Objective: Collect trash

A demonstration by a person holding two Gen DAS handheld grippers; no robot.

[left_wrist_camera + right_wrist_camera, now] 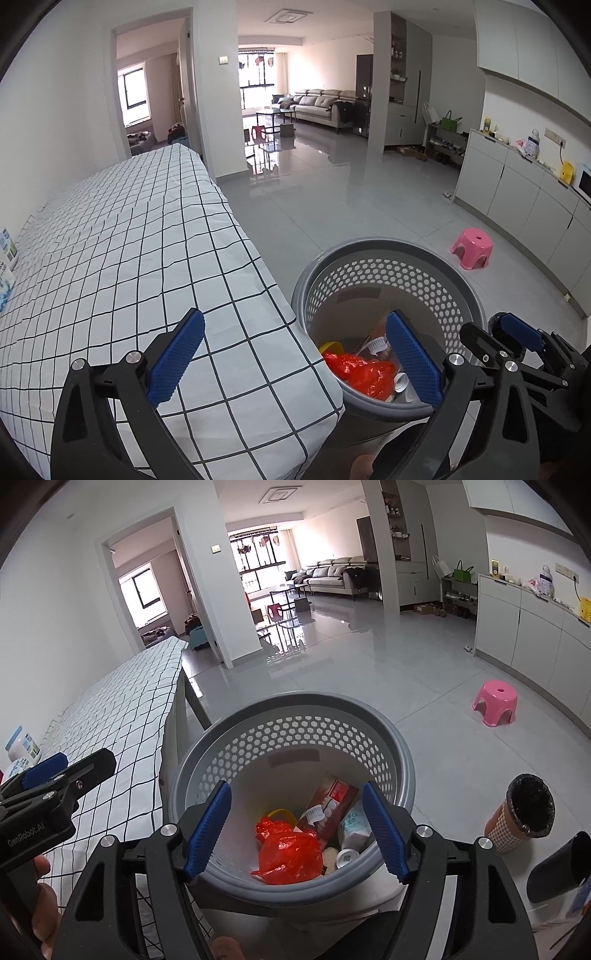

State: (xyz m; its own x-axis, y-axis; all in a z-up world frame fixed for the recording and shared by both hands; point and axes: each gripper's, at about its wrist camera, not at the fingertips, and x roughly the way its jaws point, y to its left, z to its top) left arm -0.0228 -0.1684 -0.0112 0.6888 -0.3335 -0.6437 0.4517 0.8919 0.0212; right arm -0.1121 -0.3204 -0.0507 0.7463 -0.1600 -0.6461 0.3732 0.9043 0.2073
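This is a lived-in apartment, shown by the grey sofa (325,101) and coffee table (275,114) in the bright lounge, a bedroom doorway (153,85), a shoe rack (445,144), white cabinets (517,192) and a pink stool (472,248) on tiled floor (351,199).

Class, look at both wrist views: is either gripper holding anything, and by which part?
Nothing is held. The left gripper and right gripper both stand open and empty above the grey basket.

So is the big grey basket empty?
No, the grey basket already holds a red plastic bag, a box and a small white brush.
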